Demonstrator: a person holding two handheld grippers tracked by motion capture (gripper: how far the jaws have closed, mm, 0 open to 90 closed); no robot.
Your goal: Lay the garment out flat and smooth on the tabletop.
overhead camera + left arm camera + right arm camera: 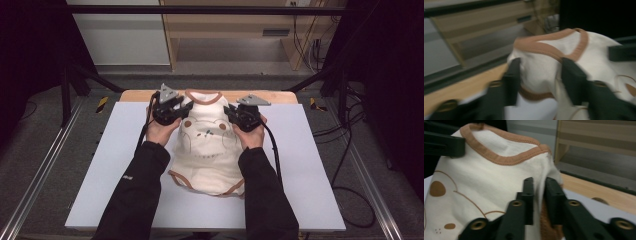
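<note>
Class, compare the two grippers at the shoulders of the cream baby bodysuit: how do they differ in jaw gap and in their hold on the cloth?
The right gripper has its jaws close together, pinching a thin fold of the bodysuit; the left gripper has its jaws wide apart around a bulge of cloth. The right gripper's view is sharp; the left gripper's view is blurred. Both work at the brown-trimmed shoulders.

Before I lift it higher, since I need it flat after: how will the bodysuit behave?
Probably floppy: the bodysuit drapes and bunches between the jaws of the left gripper. Likely light: the right gripper holds one thin fold. Its hem may drag on the mat.
</note>
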